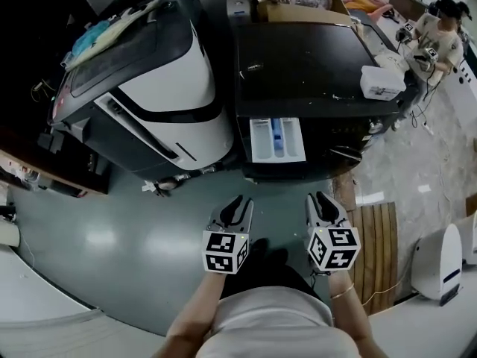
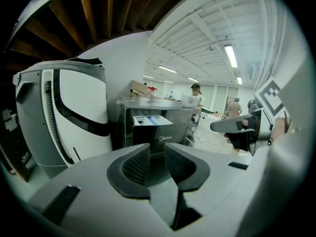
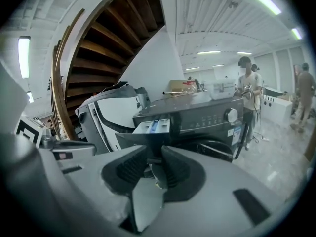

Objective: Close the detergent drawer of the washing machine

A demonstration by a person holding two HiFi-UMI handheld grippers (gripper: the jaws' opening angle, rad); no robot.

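Note:
A dark front-loading washing machine (image 1: pixel 305 66) stands ahead of me, its white detergent drawer (image 1: pixel 276 139) with a blue insert pulled out toward me. The drawer (image 3: pixel 152 127) also shows in the right gripper view and, smaller, in the left gripper view as drawer (image 2: pixel 150 120). My left gripper (image 1: pixel 233 209) and right gripper (image 1: pixel 324 204) hover side by side over the floor, well short of the drawer. Both are open with nothing between their jaws.
A second white and dark appliance (image 1: pixel 149 88) stands left of the washer. A white container (image 1: pixel 382 82) sits on the washer top, a cardboard box (image 1: pixel 298 6) behind it. A wooden slat mat (image 1: pixel 376 252) lies at right. A person (image 1: pixel 440 32) stands far right.

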